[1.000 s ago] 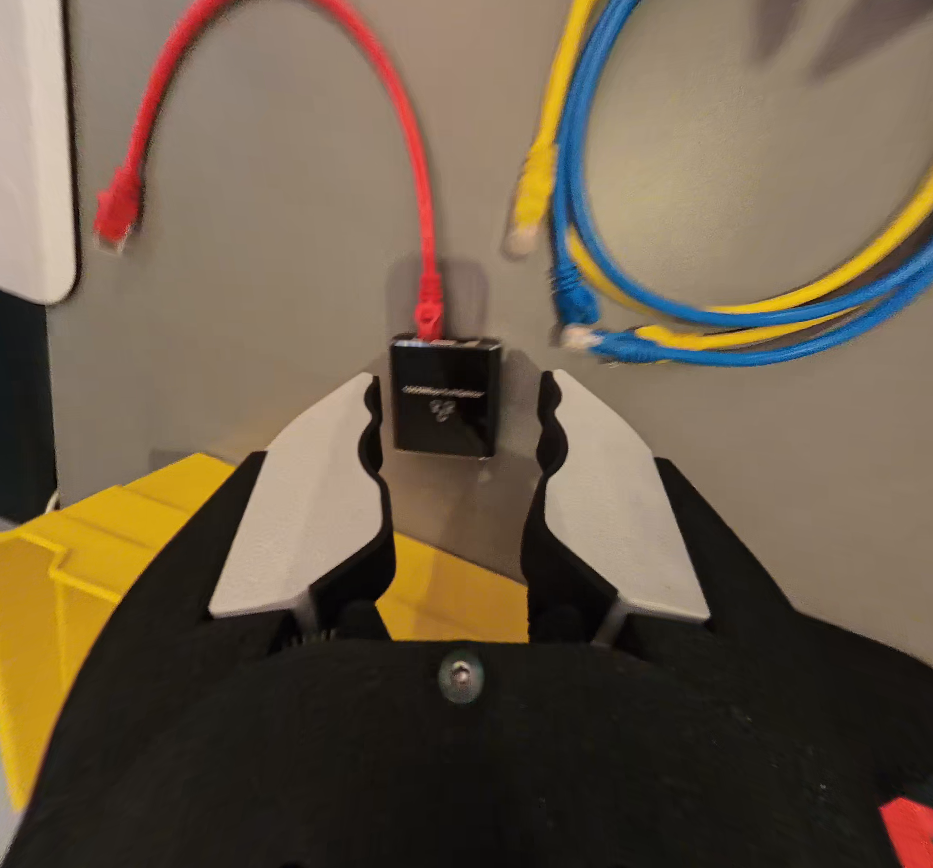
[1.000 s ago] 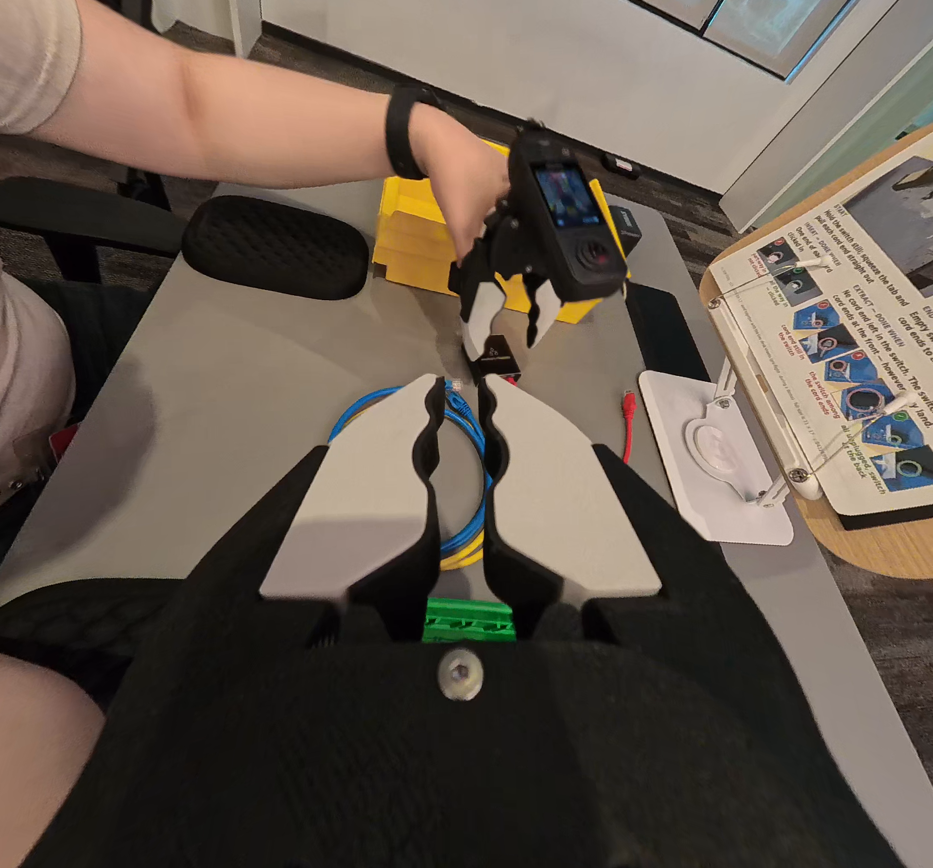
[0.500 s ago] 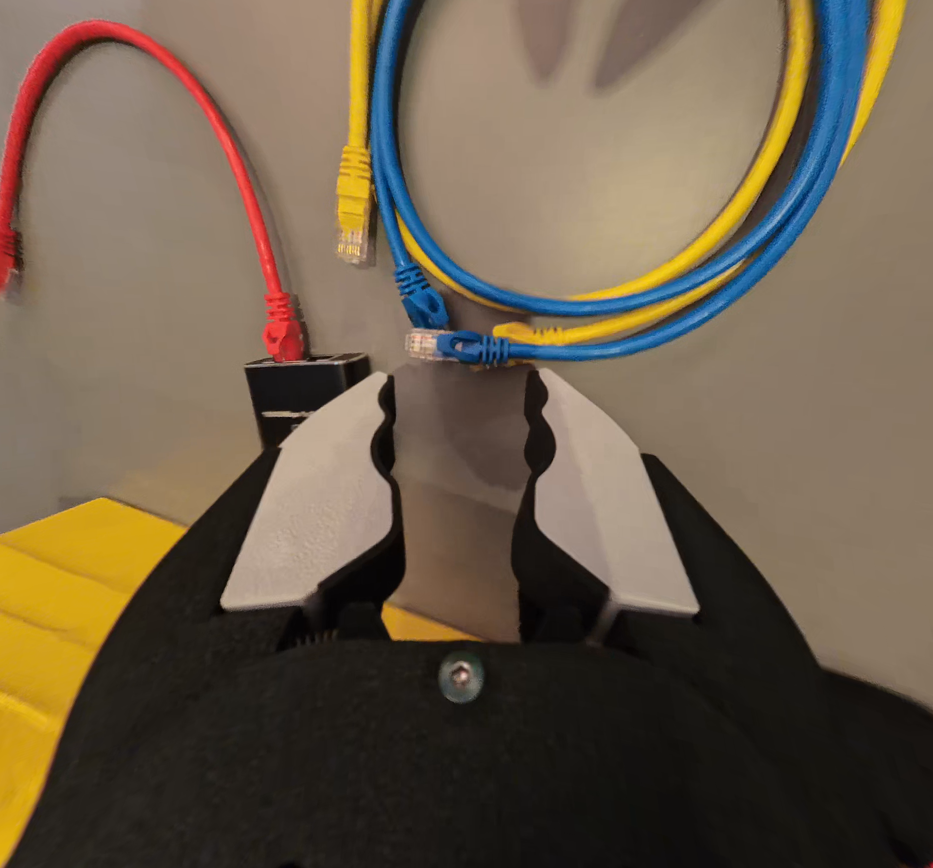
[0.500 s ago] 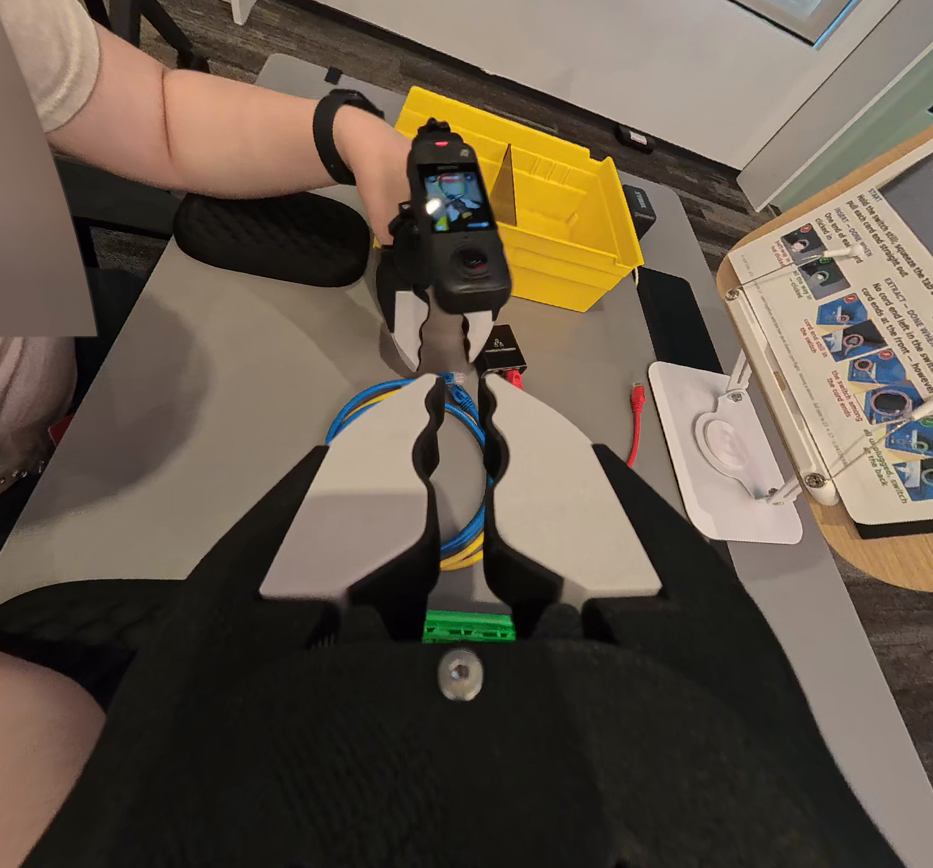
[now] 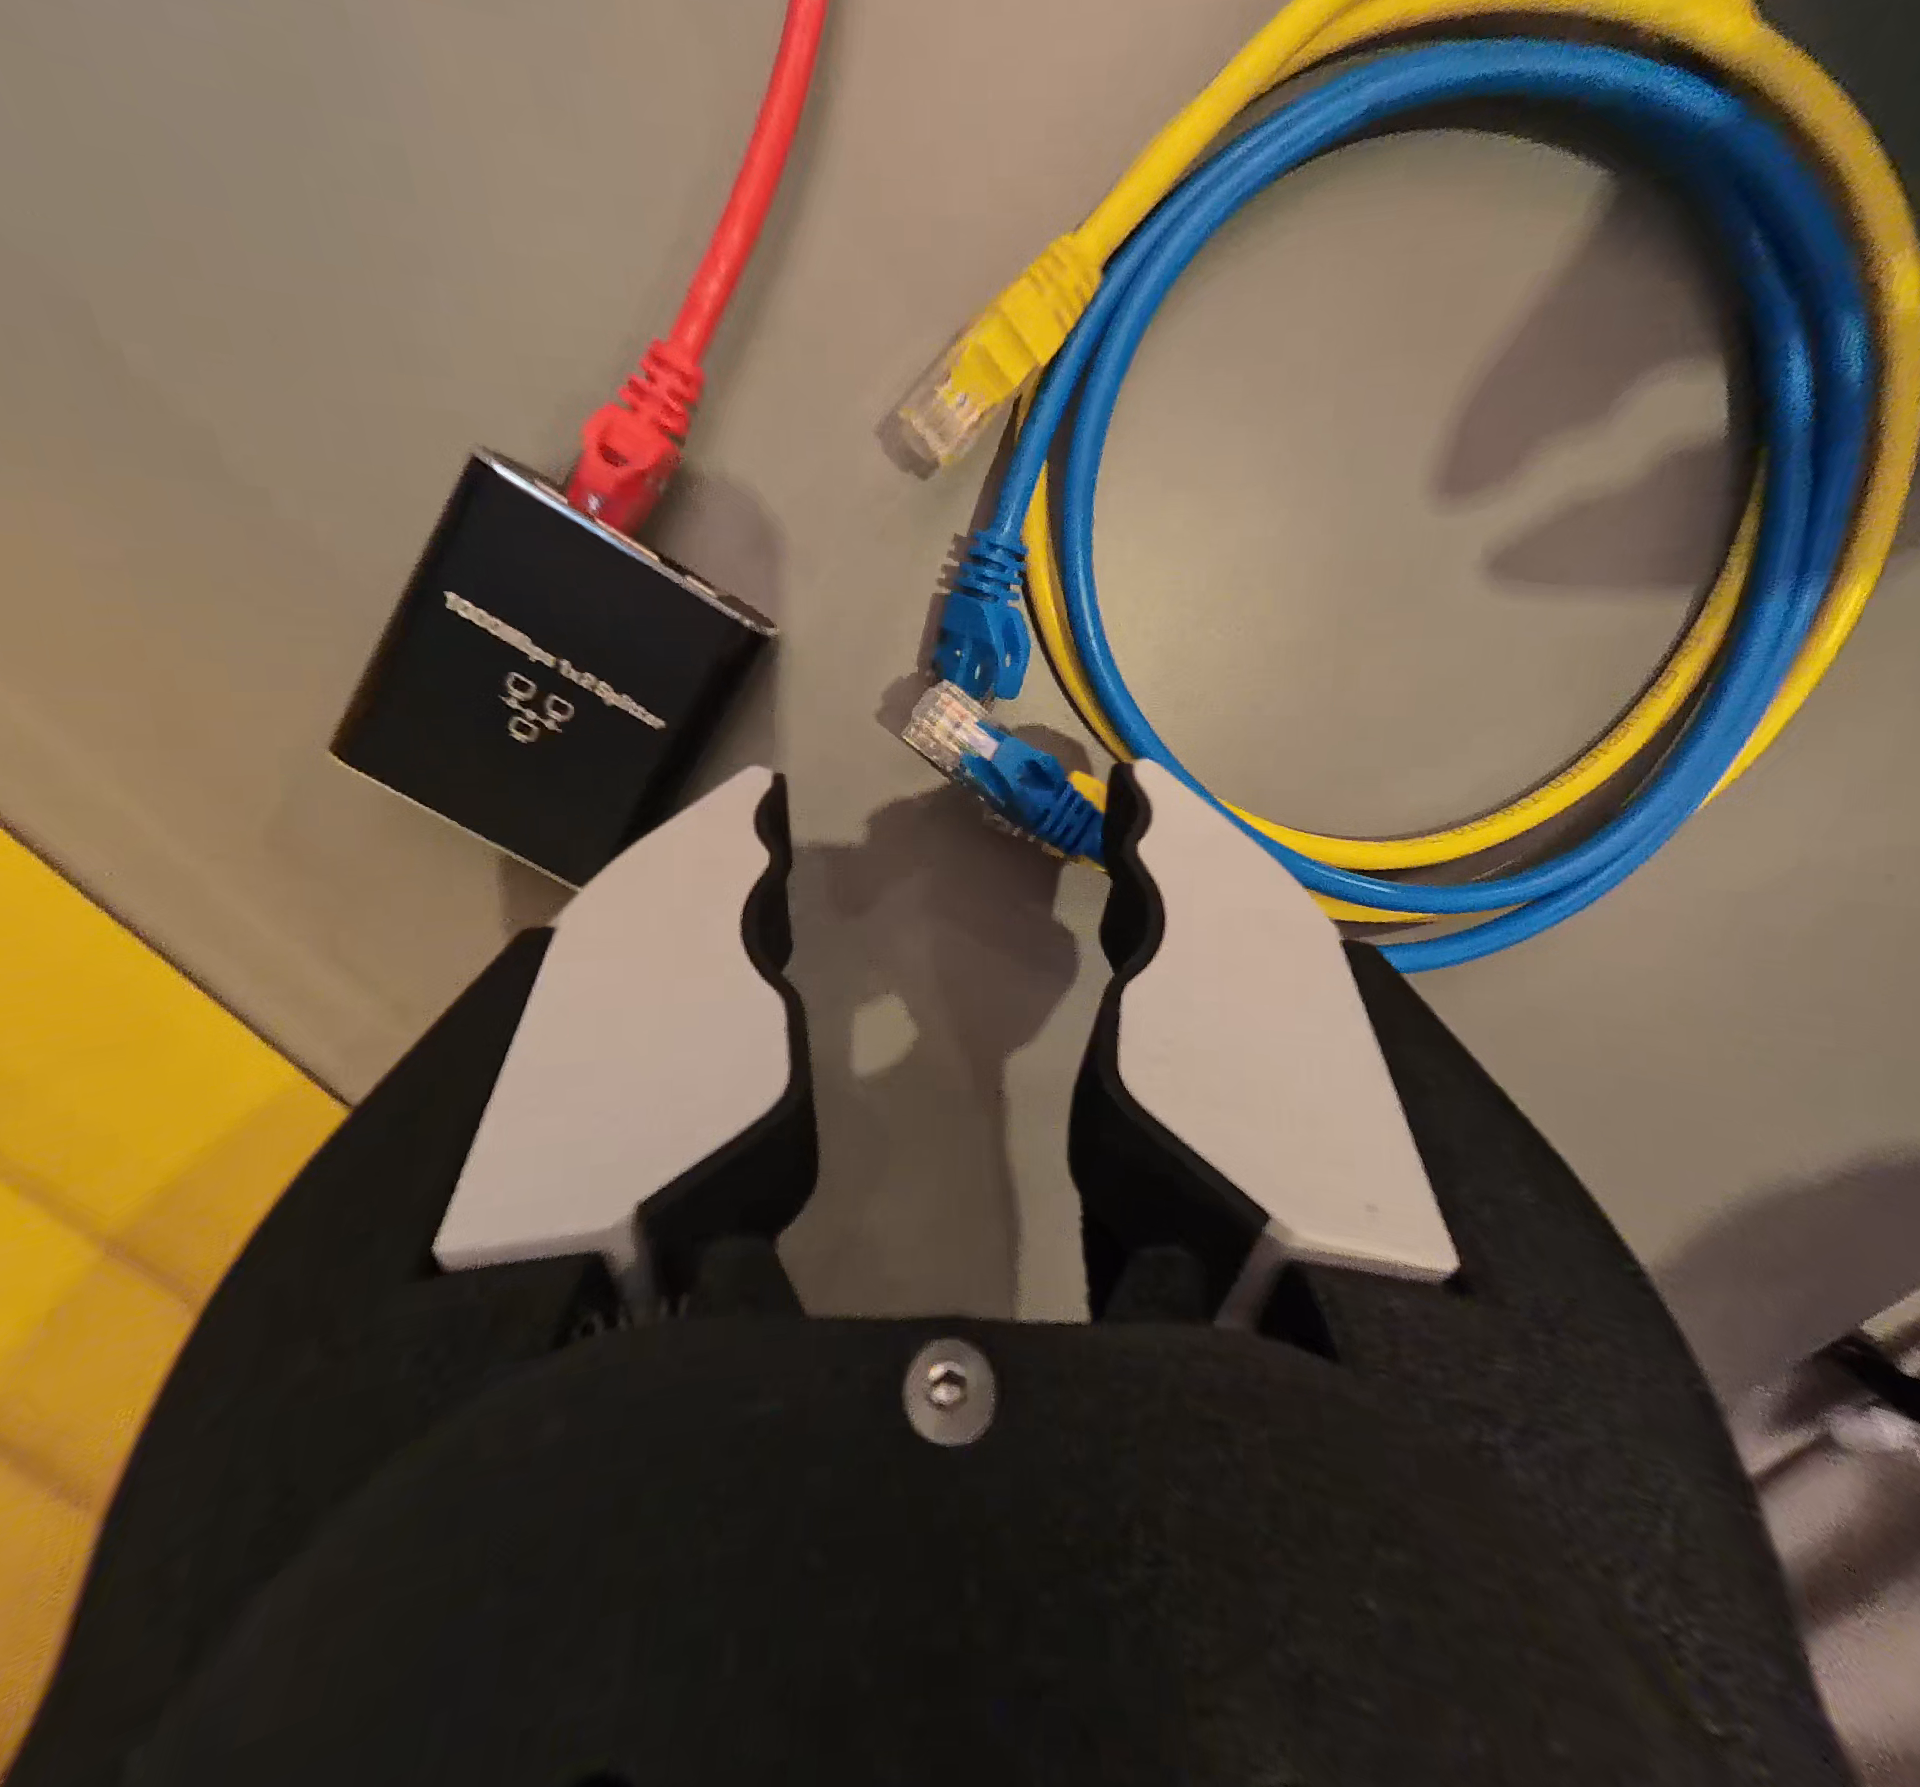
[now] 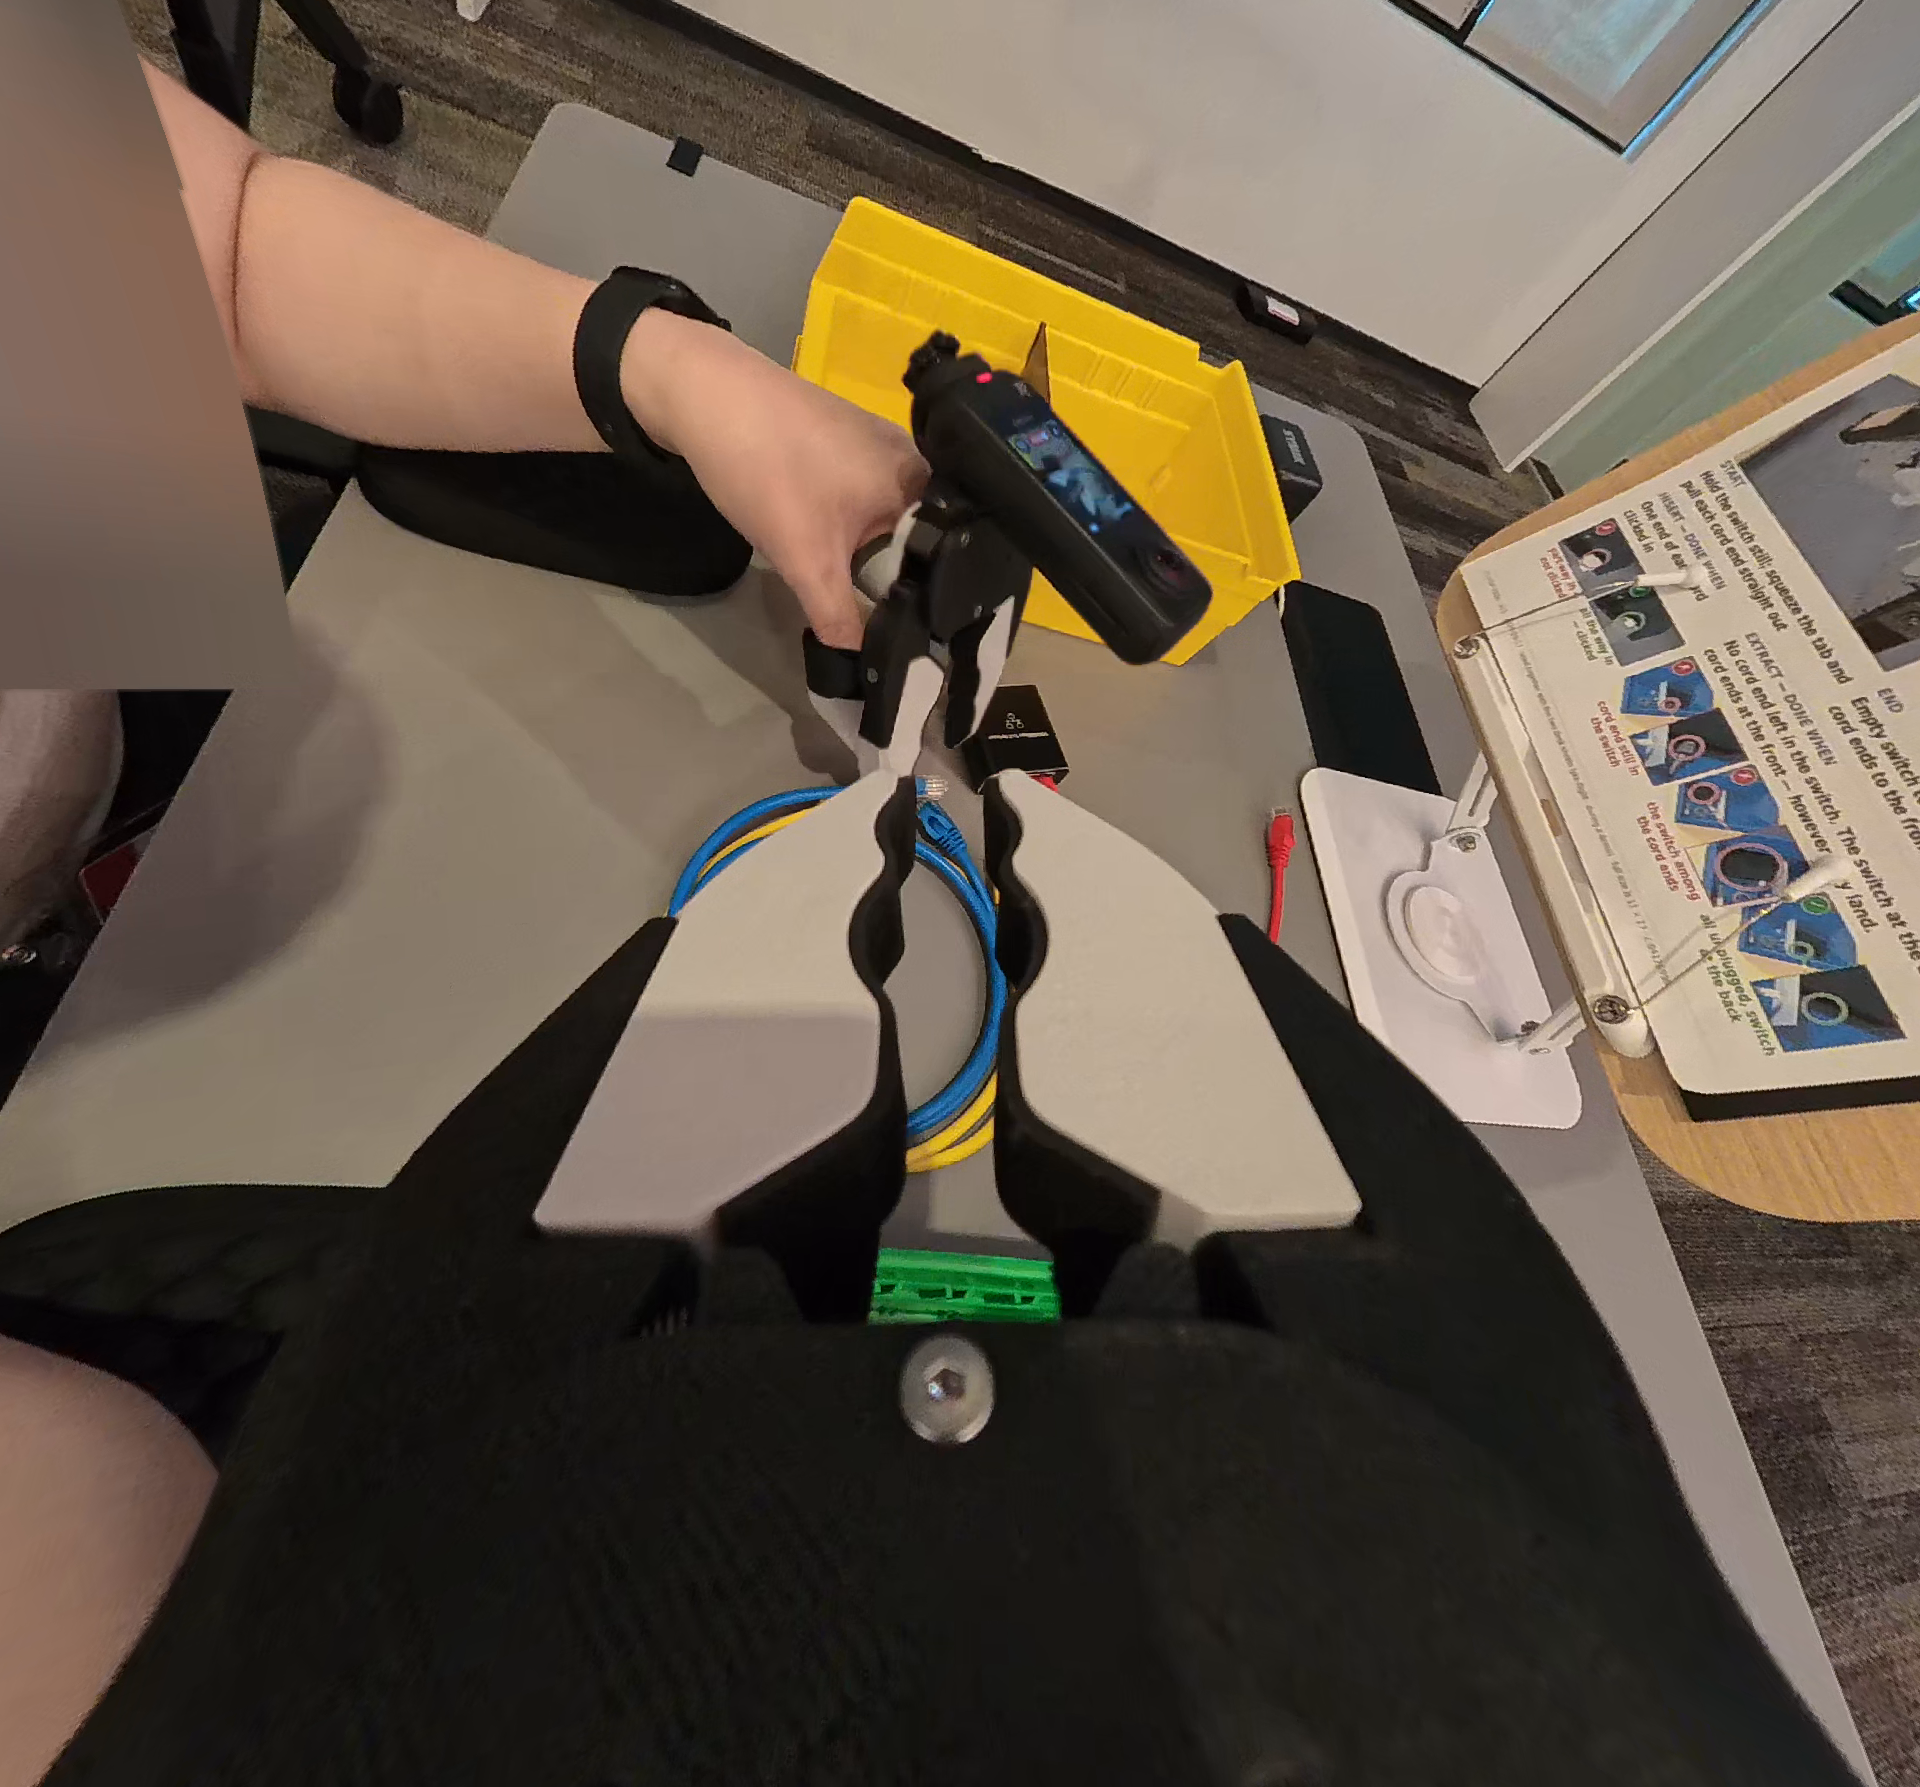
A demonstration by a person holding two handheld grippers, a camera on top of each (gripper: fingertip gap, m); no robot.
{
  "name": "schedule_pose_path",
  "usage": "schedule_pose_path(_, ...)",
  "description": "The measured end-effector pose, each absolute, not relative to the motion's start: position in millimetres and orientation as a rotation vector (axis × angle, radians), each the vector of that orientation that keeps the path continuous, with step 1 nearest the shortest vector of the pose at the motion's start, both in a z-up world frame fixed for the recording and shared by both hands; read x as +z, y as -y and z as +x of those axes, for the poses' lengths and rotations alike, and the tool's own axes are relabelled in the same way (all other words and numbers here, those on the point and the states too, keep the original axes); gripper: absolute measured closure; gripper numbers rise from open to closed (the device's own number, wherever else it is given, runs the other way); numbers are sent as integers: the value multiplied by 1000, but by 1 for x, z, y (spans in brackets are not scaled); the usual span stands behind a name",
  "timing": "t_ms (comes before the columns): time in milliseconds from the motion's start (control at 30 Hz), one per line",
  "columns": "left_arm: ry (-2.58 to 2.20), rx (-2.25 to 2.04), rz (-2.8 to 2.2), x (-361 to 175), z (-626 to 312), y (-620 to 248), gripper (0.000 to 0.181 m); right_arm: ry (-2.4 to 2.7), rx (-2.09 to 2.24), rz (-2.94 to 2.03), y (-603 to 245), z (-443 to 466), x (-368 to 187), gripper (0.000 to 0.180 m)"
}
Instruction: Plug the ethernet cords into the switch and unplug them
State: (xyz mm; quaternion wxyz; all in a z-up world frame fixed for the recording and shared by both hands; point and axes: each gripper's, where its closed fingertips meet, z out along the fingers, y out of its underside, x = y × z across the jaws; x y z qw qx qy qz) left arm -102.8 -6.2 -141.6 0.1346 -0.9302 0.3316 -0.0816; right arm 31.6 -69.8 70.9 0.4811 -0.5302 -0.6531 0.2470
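Red cord [image 5: 774,106] cut off at top edge; switch [image 5: 551,672] ports perhaps hidden.

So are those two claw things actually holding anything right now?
No. The left gripper is open beside the blue ethernet cord's plug; the right gripper is open, empty.

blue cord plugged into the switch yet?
No: in the left wrist view both blue cord plugs lie loose on the table beside the switch, which holds only the red cord.

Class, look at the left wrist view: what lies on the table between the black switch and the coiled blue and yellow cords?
Only bare grey table. In the left wrist view the switch and the cords lie apart, nothing between them.
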Motion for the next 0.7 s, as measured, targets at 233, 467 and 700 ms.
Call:
schedule_pose_path(233, -989, -377, -2700, -146, -94, 14, 156, 1597, 627, -1277, 72, 26, 71, 167)
schedule_pose_path(467, -755, -494, -2454, -75, -101, 1, 160, 1554, 675, -1372, 47, -14, 58, 167)
schedule_pose_path(700, -589, -567, -2328, -26, -124, -12, 170, 1310, 945, -1615, 30, -97, 43, 161)
